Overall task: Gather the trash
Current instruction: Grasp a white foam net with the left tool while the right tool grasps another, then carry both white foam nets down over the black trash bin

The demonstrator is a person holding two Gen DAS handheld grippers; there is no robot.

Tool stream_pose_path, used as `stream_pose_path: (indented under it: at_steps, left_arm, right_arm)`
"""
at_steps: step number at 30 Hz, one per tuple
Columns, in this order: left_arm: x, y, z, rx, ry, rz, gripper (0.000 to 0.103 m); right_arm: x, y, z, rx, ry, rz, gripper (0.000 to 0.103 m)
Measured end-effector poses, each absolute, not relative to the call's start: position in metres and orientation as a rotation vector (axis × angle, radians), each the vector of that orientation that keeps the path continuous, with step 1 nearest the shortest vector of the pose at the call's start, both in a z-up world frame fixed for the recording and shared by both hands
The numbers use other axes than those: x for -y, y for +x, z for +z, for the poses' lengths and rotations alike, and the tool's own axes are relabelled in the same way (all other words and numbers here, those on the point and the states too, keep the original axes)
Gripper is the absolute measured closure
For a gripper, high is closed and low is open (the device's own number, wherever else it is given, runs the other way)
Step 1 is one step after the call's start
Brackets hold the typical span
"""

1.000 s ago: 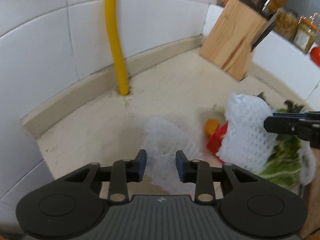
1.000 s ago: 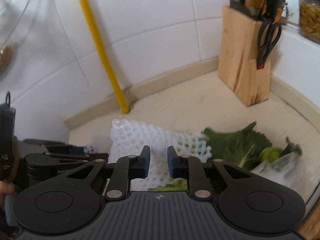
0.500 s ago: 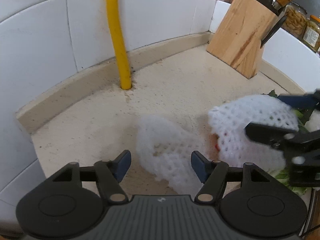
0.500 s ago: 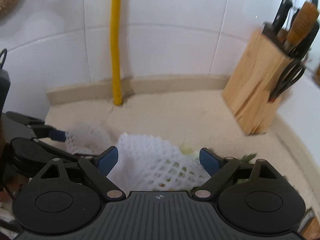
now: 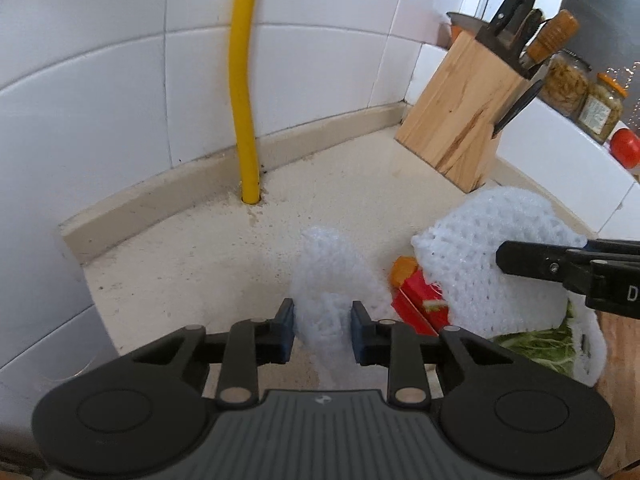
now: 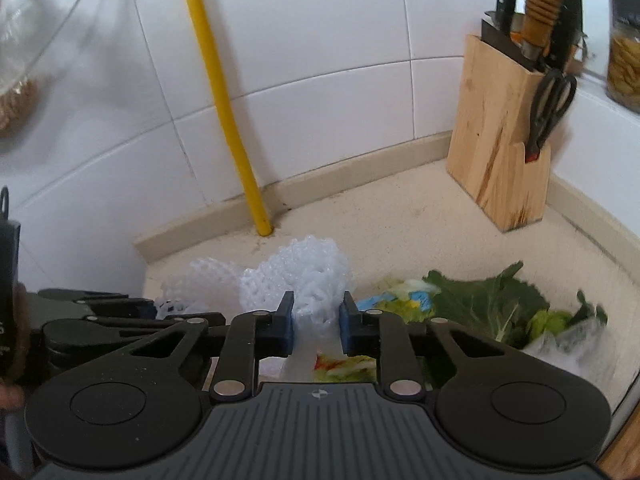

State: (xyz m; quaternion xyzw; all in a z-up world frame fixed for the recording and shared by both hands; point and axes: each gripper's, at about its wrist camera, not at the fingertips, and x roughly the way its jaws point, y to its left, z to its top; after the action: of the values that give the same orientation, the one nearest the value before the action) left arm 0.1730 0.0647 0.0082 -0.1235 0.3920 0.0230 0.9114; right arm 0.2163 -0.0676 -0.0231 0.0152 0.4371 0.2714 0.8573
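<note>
Both claws have just closed, each on white foam fruit netting: the left claw (image 5: 322, 330) pinches one crumpled white foam net sleeve (image 5: 328, 280); the right claw (image 6: 317, 326) grips another white foam net (image 6: 304, 276), above green leafy scraps (image 6: 484, 304) on the beige speckled bench (image 5: 340, 184), near its back edge.

We see the left gripper (image 5: 322, 330) as matte black plastic with a ribbed grey housing between two round discs. Its linked arms turn on silver rivets and end in blue pads (image 5: 286, 330). A small white emblem marks the housing. The right gripper (image 6: 317, 326) has the same build: black arms, silver rivets, blue pads (image 6: 346, 330), ribbed grey centre, white emblem.
</note>
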Motion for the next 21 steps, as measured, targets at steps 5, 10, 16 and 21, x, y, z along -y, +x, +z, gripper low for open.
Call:
stream_pose_path:
  at_steps: [5, 10, 16, 21]
  left_arm:
    - [-0.062, 0.156, 0.012, -0.812, -0.233, 0.08, 0.079]
    - [-0.063, 0.137, 0.018, -0.805, -0.235, 0.094, 0.079]
    - [-0.064, 0.117, 0.027, -0.788, -0.213, 0.125, 0.079]
    - [-0.07, 0.099, 0.034, -0.771, -0.191, 0.154, 0.079]
  right_arm:
    - [0.069, 0.201, -0.022, -0.919, 0.045, 0.56, 0.076]
    - [0.061, 0.185, -0.021, -0.93, 0.04, 0.577, 0.076]
    - [0.05, 0.171, -0.018, -0.931, 0.035, 0.599, 0.076]
    - [0.038, 0.161, -0.015, -0.922, 0.026, 0.631, 0.076]
